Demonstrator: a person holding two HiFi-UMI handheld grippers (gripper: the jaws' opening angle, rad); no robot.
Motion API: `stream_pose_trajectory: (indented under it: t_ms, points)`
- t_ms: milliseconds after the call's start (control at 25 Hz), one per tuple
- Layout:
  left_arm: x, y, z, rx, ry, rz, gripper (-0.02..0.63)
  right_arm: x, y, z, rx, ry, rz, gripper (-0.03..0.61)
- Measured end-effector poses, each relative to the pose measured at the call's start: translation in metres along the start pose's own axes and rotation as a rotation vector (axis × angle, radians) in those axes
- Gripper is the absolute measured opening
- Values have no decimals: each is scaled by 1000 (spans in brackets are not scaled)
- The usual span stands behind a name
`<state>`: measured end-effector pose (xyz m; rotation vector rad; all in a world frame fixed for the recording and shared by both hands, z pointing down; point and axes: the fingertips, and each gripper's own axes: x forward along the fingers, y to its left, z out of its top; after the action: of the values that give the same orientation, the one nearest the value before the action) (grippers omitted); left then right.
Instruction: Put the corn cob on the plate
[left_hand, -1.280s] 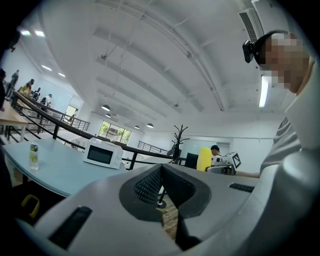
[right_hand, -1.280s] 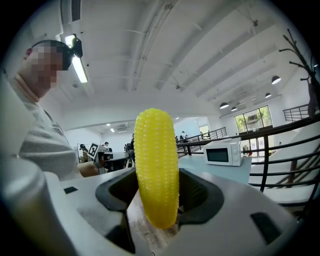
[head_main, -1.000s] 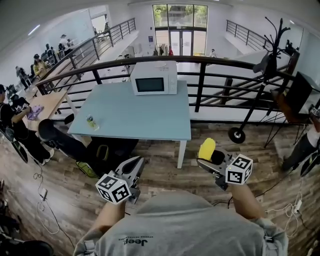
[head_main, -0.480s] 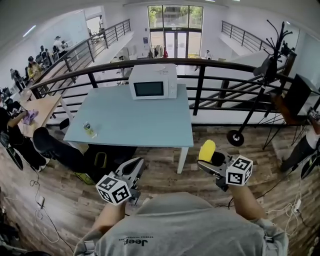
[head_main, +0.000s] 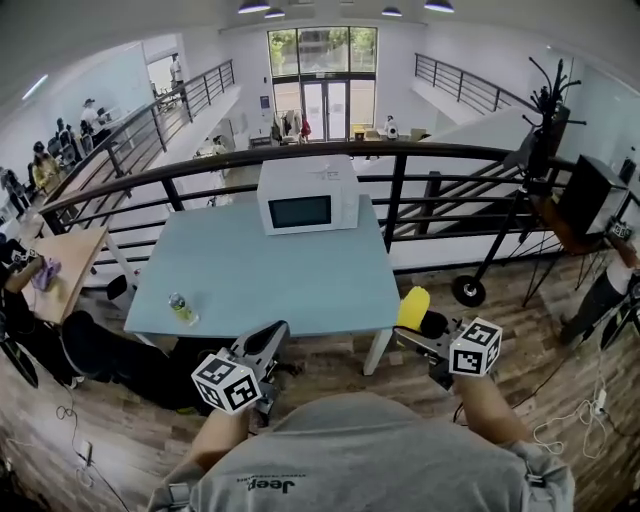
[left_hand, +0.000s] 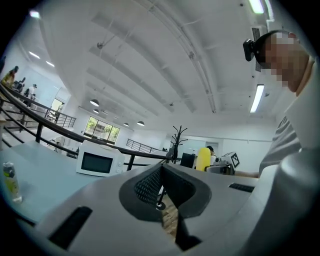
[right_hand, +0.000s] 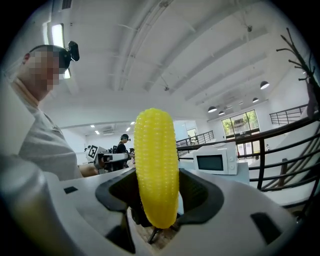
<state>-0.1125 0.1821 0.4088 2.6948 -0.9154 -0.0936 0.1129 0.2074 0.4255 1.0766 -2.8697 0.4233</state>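
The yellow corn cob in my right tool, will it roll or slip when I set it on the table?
The corn cob looks round and tapered, so laid on the table it would probably roll in a curve. Its bumpy kernels likely resist slipping in the right tool. It juts upright without sagging, so probably stiff.
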Motion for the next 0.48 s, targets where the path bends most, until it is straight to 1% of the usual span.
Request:
stream_pose_trajectory:
  t_ms: [160, 320, 480]
  points:
    - [2, 36, 10, -10, 10, -26, 18, 33, -3, 7, 1, 3, -23, 260]
    - [-3, 71, 17, -15, 15, -54, 18, 66, -2, 6, 6, 17, -54, 259]
    - [-13, 103, 26, -31, 18, -60, 18, 96, 0, 13, 11, 24, -75, 259]
